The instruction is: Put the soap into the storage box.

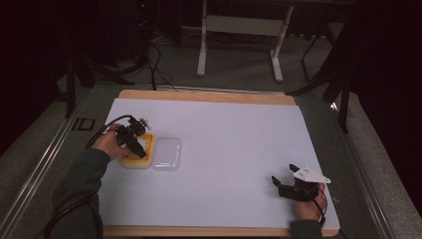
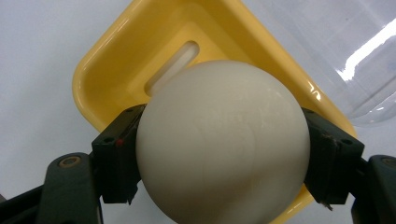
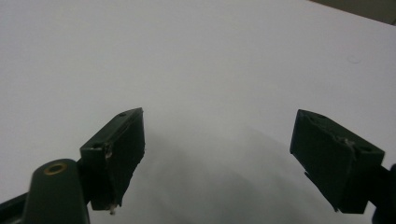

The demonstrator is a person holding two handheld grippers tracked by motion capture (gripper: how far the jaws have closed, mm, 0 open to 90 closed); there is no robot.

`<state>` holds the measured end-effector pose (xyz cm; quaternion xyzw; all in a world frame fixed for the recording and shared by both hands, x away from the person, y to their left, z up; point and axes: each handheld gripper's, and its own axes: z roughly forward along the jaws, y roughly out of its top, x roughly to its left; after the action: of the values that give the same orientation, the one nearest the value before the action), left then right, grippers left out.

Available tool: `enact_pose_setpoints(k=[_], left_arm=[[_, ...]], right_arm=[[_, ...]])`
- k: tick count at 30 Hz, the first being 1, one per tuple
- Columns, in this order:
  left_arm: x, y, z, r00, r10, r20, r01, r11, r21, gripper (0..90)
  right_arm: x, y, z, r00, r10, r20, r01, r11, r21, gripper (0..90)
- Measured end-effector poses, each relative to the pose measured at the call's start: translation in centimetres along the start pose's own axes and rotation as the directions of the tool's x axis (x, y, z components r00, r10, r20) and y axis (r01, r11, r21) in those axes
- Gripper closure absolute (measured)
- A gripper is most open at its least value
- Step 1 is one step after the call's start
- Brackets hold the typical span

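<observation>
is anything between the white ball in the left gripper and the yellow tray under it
Nothing visible. The left gripper grips the ball right above the yellow tray, whose slotted floor lies open below. The clear lid sits beside the tray, not over it.

My wooden table (image 1: 209, 96) is covered by a large white sheet (image 1: 229, 144); on the sheet lies a yellow plastic tray (image 1: 130, 162), and just beside it a clear plastic lid (image 1: 166, 154).
</observation>
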<state>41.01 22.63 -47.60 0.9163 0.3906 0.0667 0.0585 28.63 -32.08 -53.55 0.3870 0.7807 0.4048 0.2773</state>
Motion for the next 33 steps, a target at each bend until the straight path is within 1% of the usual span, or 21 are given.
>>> enact_pose_setpoints(k=[6,13,22,23,26,28,31,33], left_arm=[[0.1,0.0,0.2,1.0000,-0.002,0.006,0.002,1.0000,-0.003,25.5],[0.0,0.0,0.5,0.9999,0.009,0.011,-0.009,1.0000,0.004,25.5],[-0.1,0.1,1.4,0.9996,0.017,0.021,-0.017,0.9998,0.011,25.5],[-0.1,0.1,1.5,0.9996,0.015,0.022,-0.015,0.9998,0.011,25.5],[0.0,0.0,1.6,0.9993,0.022,0.030,-0.023,0.9997,0.005,25.4],[0.0,-0.1,1.6,0.9992,0.029,0.029,-0.029,0.9996,-0.003,25.4],[0.2,-0.3,1.8,0.9984,0.030,0.048,-0.029,0.9995,-0.014,25.3],[0.2,-0.3,1.8,0.9984,0.030,0.048,-0.029,0.9995,-0.014,25.2]], right_arm=[[0.0,0.0,0.0,1.0000,0.000,0.001,0.000,1.000,0.001,17.7],[0.0,0.0,0.0,1.0000,-0.001,0.000,0.001,1.000,0.000,17.7],[0.0,0.0,0.0,1.0000,0.000,0.000,0.000,1.000,0.000,17.7],[0.0,0.0,0.0,1.0000,0.000,0.000,0.000,1.000,0.000,17.7],[0.0,0.0,0.0,1.0000,0.000,0.000,0.000,1.000,-0.001,17.7],[0.0,0.0,0.0,1.0000,0.000,0.000,0.000,1.000,0.000,17.7],[0.0,0.0,0.0,1.0000,0.000,0.001,0.000,1.000,0.000,17.7],[0.0,0.0,0.0,1.0000,0.000,0.001,0.000,1.000,-0.001,17.7]])
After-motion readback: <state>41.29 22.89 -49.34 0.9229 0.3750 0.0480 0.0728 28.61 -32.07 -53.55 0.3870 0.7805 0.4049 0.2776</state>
